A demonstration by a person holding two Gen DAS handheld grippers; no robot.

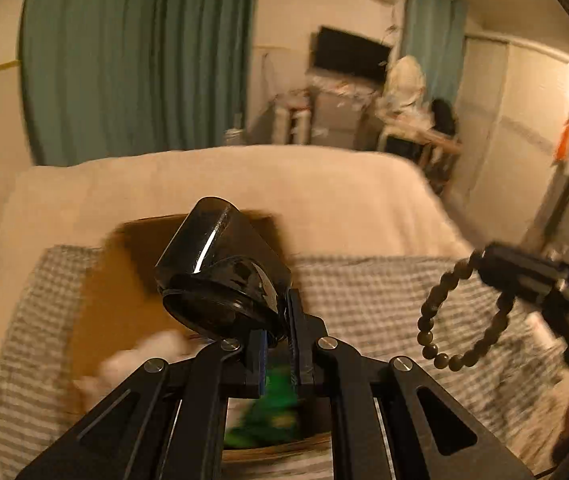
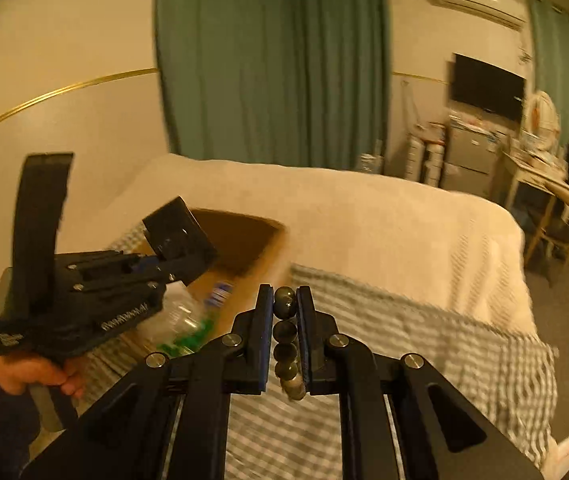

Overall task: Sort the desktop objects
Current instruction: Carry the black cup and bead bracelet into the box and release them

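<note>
My left gripper point(image 1: 277, 330) is shut on a glossy black glasses case point(image 1: 220, 272), held above an open cardboard box point(image 1: 124, 300); the case also shows in the right wrist view point(image 2: 178, 236). My right gripper point(image 2: 285, 320) is shut on a dark beaded bracelet point(image 2: 285, 336). In the left wrist view the bracelet point(image 1: 460, 316) hangs as a loop from the right gripper point(image 1: 484, 260), over the checked cloth. The box point(image 2: 244, 240) holds a plastic bottle with a green label point(image 2: 182, 326).
A grey checked cloth point(image 2: 424, 344) lies over a cream bedspread point(image 2: 364, 216). Green curtains point(image 2: 272, 60), a wall television point(image 2: 488, 86) and a cluttered desk point(image 2: 544, 176) stand behind. A white item point(image 1: 140, 356) lies in the box, blurred.
</note>
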